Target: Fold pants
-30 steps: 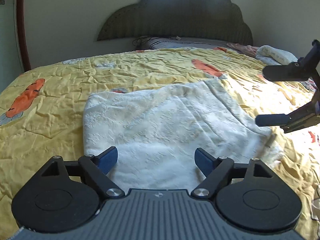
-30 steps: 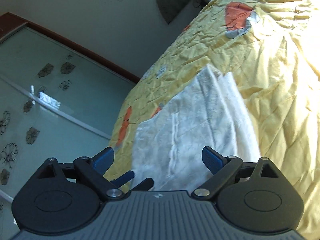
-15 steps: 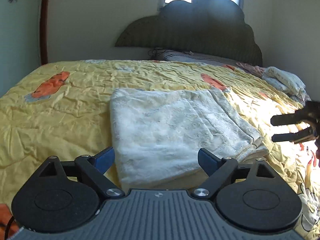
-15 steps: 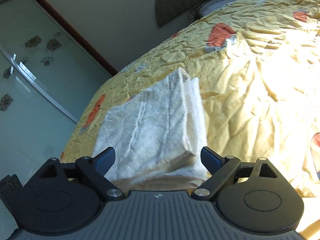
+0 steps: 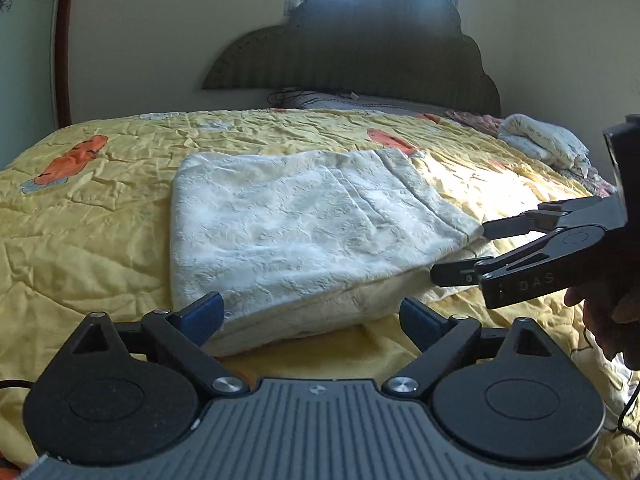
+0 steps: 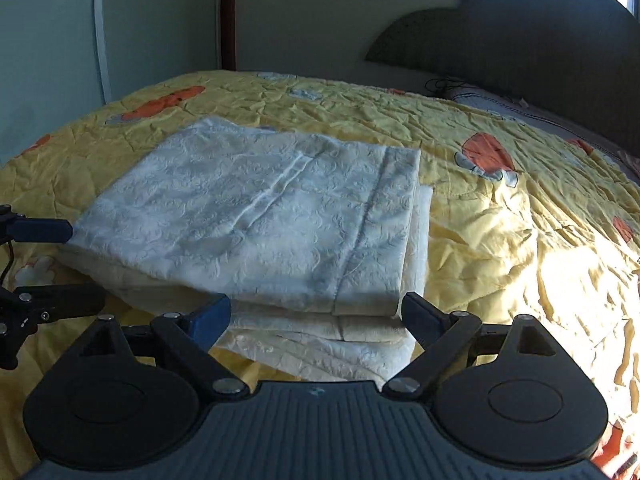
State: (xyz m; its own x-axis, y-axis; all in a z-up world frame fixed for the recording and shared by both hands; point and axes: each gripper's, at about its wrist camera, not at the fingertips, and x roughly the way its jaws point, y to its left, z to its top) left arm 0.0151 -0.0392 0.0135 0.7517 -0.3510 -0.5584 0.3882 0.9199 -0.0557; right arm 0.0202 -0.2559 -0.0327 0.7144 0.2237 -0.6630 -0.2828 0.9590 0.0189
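Observation:
The white textured pants (image 5: 296, 232) lie folded into a thick rectangle on the yellow bedspread (image 5: 80, 232); they also show in the right wrist view (image 6: 256, 216). My left gripper (image 5: 312, 316) is open and empty, low at the near edge of the stack; it shows at the left of the right wrist view (image 6: 68, 264). My right gripper (image 6: 316, 316) is open and empty at the stack's right end, with the folded layers between its fingers' line of sight. It shows in the left wrist view (image 5: 460, 252), fingers apart beside the stack's corner.
A dark padded headboard (image 5: 360, 48) and grey pillow (image 5: 360, 100) stand at the far end. Other folded clothes (image 5: 540, 140) lie at the far right of the bed. A glass wardrobe door (image 6: 48, 40) stands left of the bed.
Both grippers have dropped lower and drawn in to the folded pants. The right gripper has levelled from a tilted view and moved to the stack's right end. The pants lie still.

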